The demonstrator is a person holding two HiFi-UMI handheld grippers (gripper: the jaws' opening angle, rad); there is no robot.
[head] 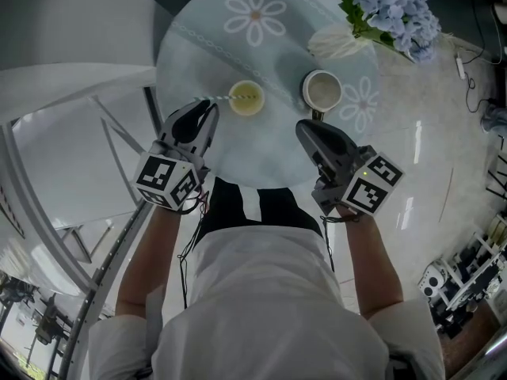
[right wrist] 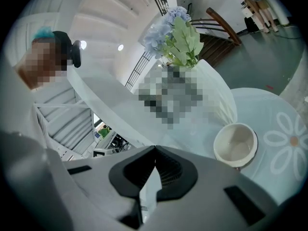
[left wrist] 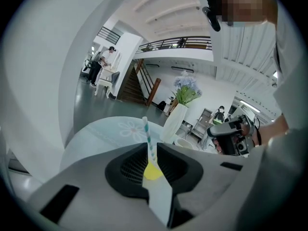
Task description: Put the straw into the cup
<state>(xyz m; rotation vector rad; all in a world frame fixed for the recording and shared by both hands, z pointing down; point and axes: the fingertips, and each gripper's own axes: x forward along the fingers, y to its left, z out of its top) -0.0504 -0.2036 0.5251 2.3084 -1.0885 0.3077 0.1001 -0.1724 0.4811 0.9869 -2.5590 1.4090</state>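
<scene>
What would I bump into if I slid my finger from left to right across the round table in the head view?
left claw pinching the straw → yellow cup → white cup → blue flowers

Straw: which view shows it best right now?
The left gripper view: the striped straw stands clamped between the left tool's jaws. The head view shows it only as a thin line pointing toward the yellow cup. The right gripper view misses it.
</scene>
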